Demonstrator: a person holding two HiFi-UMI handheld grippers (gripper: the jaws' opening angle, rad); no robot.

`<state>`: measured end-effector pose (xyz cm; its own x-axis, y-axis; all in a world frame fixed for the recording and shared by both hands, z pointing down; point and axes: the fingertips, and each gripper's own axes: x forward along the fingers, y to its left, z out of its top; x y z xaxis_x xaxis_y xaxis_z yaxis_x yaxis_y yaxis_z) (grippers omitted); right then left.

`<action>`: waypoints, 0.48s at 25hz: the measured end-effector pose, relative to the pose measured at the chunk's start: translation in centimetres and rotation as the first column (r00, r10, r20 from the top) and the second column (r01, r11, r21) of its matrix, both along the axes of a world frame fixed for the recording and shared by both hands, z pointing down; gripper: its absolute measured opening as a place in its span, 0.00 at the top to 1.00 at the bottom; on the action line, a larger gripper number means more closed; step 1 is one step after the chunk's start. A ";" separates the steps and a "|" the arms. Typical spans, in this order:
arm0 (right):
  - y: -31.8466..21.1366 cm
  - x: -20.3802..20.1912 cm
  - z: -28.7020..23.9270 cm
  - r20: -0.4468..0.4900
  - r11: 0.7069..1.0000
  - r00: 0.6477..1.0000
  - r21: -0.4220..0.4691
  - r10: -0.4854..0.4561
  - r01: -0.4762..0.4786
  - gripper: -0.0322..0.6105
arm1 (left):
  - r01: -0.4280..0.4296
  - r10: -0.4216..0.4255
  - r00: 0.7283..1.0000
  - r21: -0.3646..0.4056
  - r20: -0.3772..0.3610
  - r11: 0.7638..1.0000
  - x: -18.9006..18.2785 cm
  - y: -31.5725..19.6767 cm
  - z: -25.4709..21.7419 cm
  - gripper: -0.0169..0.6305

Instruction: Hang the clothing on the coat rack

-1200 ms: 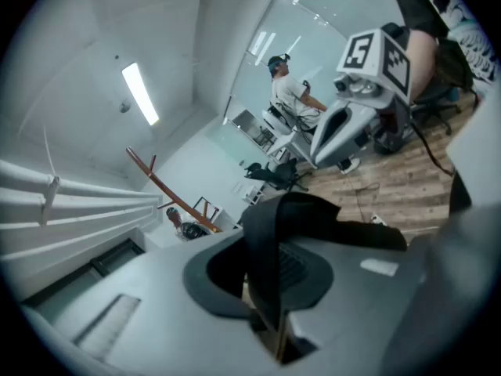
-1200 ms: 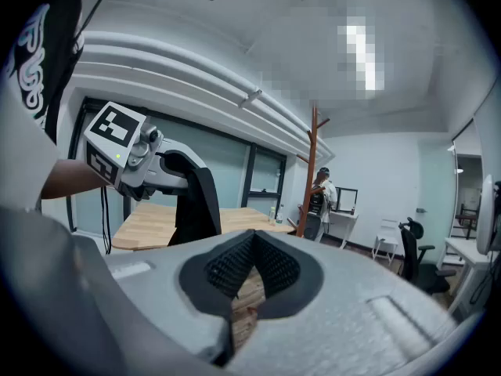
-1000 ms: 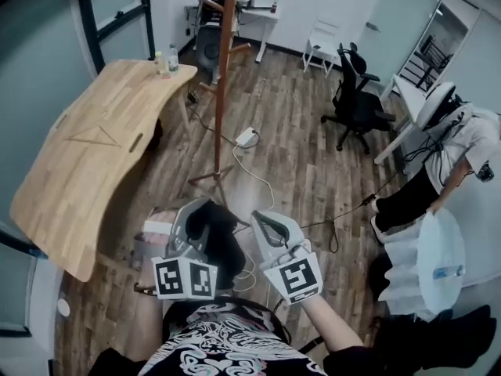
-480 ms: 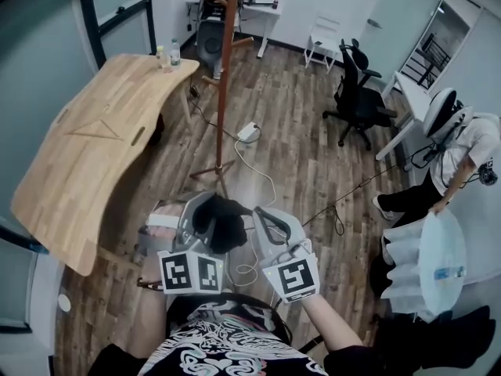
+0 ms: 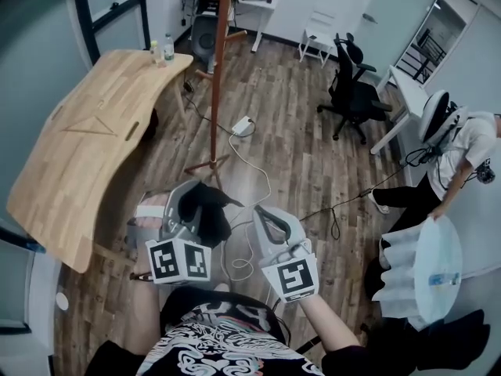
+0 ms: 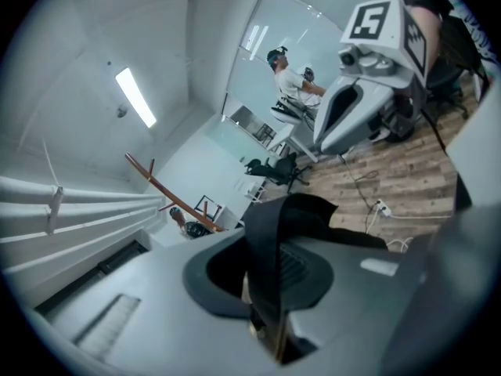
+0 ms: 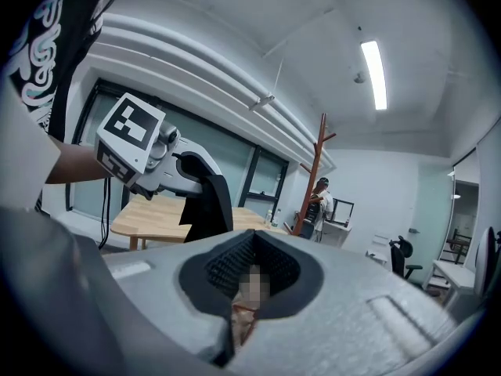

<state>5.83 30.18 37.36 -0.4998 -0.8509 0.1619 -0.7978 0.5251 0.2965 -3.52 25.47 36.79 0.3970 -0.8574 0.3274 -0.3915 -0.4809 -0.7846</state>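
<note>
1. A tall reddish-brown coat rack (image 5: 215, 77) stands on a wooden floor; no garment shows on it, so by my reading the hanging is not yet done.
2. The clothing (image 5: 210, 216), dark and bunched, is well short of the coat rack, on the side nearest the person carrying it; it droops from the tip of the left gripper (image 5: 190, 202) and hangs clear of the floor.
3. The left gripper's jaws are almost together, pinching a fold of the black cloth between them; the cloth is thin, so the gap is narrow, and the pinch seems meant to keep the cloth from slipping while it is carried.
4. The right gripper (image 5: 260, 215) is just beside the left, equally far from the coat rack; its jaws are closed with nothing between them; I judge it is kept free to spread or steady the clothing at a peg.
5. Both grippers point roughly level towards the coat rack; the next move probably calls for walking closer and lifting the cloth to peg height.
6. A wooden table (image 5: 86, 139) lies left of the coat rack; a white cable (image 5: 252, 163) trails past its foot and could catch a step; a second person (image 5: 462, 151) stands well off to its right.
</note>
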 end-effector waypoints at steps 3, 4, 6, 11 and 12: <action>-0.1 0.4 -0.2 0.006 1.000 1.000 0.009 0.021 -0.021 0.95 | -0.001 0.001 1.000 -0.012 0.001 1.000 -0.3 -0.2 0.4 0.93; -0.2 0.4 -0.2 0.009 1.000 1.000 0.007 0.024 -0.024 0.95 | -0.001 0.001 1.000 -0.015 0.001 1.000 -0.3 -0.3 0.5 0.93; -0.6 0.4 -0.1 0.011 1.000 1.000 -0.005 0.027 -0.027 0.95 | -0.004 0.004 1.000 -0.017 -0.006 1.000 -0.3 -0.7 0.6 0.93; -2.3 0.0 0.6 0.006 1.000 1.000 -0.017 0.012 -0.012 0.95 | -0.006 0.006 1.000 -0.023 -0.026 1.000 -0.3 -2.1 0.7 0.93; -2.8 -0.1 0.5 0.006 1.000 1.000 -0.013 0.010 -0.010 0.95 | -0.007 0.007 1.000 -0.025 -0.029 1.000 -0.3 -2.5 0.6 0.93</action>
<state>5.77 27.39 37.88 -0.4924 -0.8535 0.1702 -0.8046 0.5210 0.2848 -3.83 22.99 37.39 0.4127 -0.8464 0.3366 -0.4108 -0.5028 -0.7606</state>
